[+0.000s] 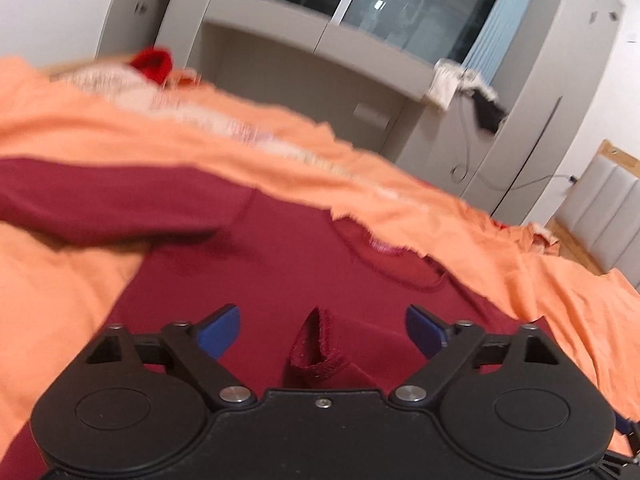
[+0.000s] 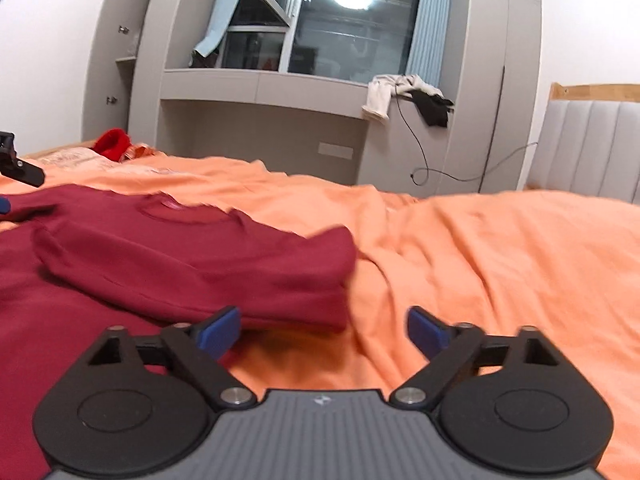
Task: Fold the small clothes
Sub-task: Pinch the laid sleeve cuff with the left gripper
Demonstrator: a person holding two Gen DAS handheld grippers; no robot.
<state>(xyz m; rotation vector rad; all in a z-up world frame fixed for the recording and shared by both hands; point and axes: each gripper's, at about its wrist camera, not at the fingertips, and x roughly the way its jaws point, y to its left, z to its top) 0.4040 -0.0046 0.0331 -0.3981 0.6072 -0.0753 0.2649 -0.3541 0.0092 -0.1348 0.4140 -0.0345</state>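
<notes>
Hovering wide open, left gripper [image 1: 320, 330] and right gripper [image 2: 324, 330] over maroon shirt [image 2: 160, 256]

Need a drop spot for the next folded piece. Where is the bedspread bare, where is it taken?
Bare: the orange bedspread right of the maroon shirt, out to the grey headboard. Also a strip beyond the shirt's collar, toward the grey cabinet. Crowded: the left side, under the shirt, with a red item at the far left corner.
</notes>
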